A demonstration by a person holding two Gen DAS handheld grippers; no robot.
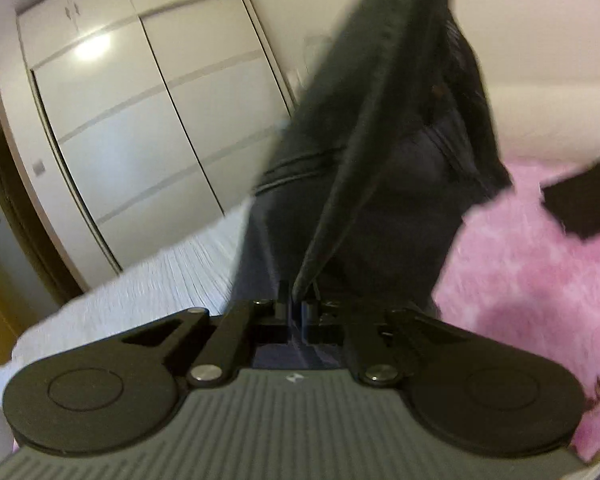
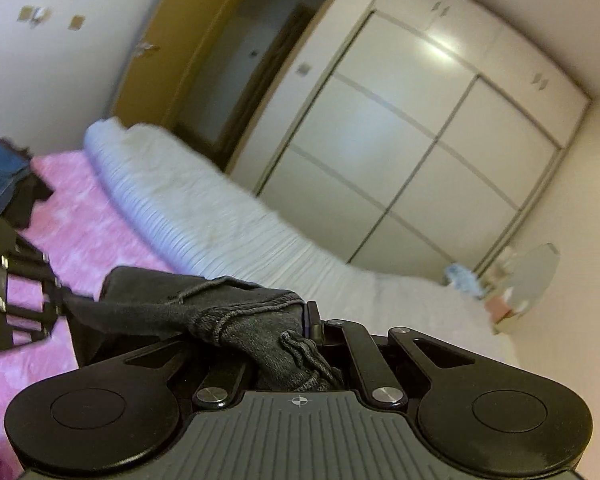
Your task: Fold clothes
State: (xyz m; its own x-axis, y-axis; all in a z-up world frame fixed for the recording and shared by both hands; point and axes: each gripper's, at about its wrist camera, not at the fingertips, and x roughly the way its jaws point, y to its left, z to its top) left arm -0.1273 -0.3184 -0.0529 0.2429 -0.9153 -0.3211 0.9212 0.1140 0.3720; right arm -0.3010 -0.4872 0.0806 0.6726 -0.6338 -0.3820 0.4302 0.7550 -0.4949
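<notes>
Right view only: blue clothes [image 2: 0, 176] on bed [image 2: 100, 216].

White wardrobe [image 2: 412, 128] with sliding doors, grey horizontal strips, small cupboards above; lamp glare on upper door. Left of wardrobe: open doorway [image 2: 256, 60] in wooden frame, dark beyond. Wall switch [image 2: 302, 69] between doorway and wardrobe. Cream walls [image 2: 40, 80]. Bed in front of wardrobe: white ribbed cover [image 2: 204, 216], pink fluffy blanket [image 2: 96, 224] beside it. Right of wardrobe, blurred clutter in corner.
</notes>
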